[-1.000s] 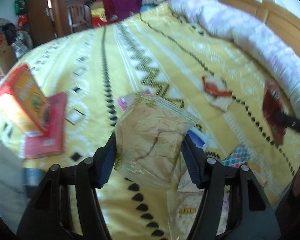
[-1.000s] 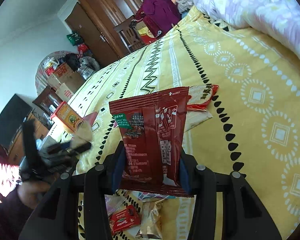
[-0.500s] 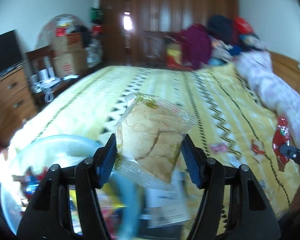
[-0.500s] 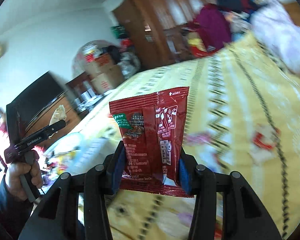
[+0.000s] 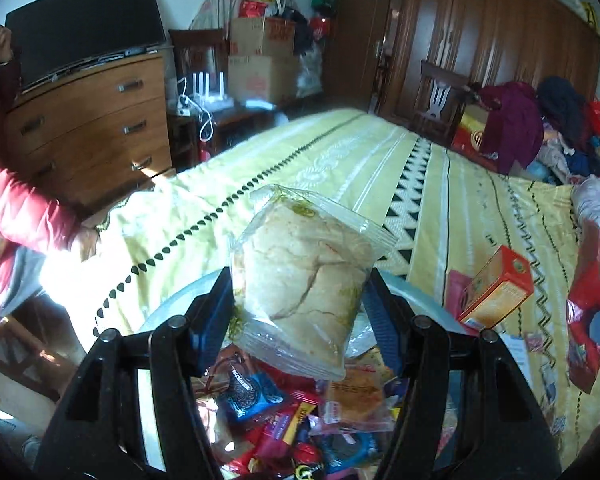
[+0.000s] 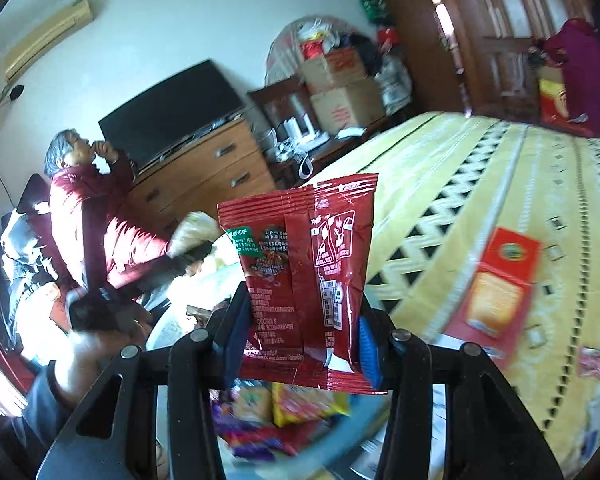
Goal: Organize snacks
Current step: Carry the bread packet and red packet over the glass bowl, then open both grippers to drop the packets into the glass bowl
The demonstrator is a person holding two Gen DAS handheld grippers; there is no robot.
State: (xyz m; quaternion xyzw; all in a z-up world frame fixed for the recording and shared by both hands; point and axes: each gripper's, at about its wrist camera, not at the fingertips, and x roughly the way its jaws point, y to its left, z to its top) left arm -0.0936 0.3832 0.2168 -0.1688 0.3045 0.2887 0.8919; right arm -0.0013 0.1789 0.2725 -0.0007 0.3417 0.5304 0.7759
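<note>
Left wrist | bread packet (image 5: 306,280) clamped between hand-held gripper (image 5: 300,312) pads

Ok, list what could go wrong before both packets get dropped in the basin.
1. The bread packet in the left hand-held gripper sits over the basin's far rim; released now, it may slide onto the bedspread.
2. The red sachet is pinched low in the right hand-held gripper and could tip sideways.
3. The basin already looks piled with snacks, so new packets may spill.
</note>
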